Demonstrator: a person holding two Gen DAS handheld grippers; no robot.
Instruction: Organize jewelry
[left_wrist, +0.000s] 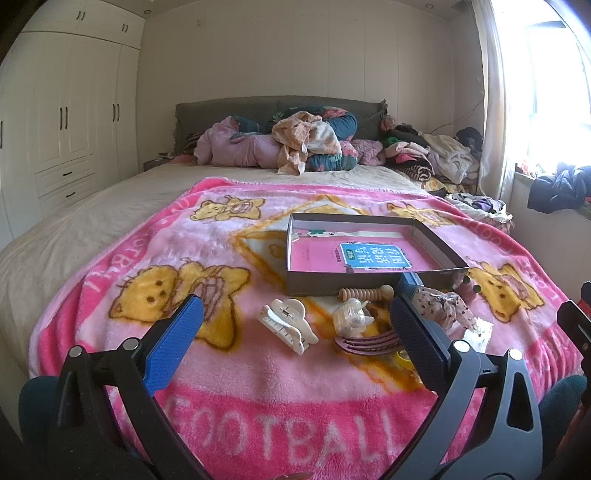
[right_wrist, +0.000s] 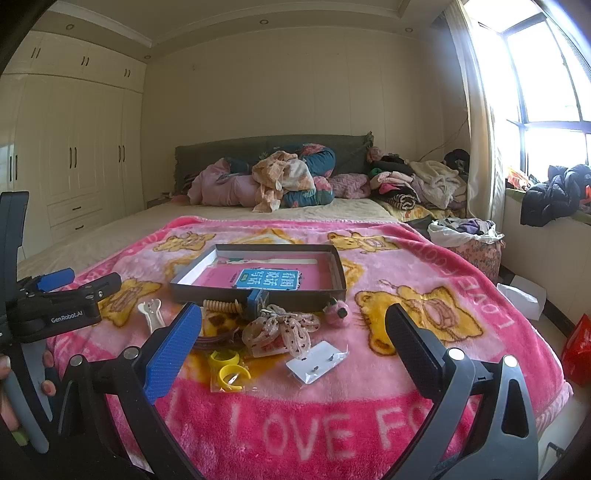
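You hold both the left gripper (left_wrist: 295, 332) and right gripper (right_wrist: 293, 334) with fingers spread wide and empty, ready above the jewelry pile (right_wrist: 273, 328) beside the box (right_wrist: 258, 295).

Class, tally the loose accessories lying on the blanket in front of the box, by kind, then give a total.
Hair claw clips: 2
Yellow rings: 2
Earring cards: 1
Spotted bows: 1
Wooden bead pieces: 1
Brown combs: 1
Total: 8

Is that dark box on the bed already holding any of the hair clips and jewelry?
No. The dark box is open-topped and holds only a pink book; the white claw clip and other pieces lie on the blanket outside it.
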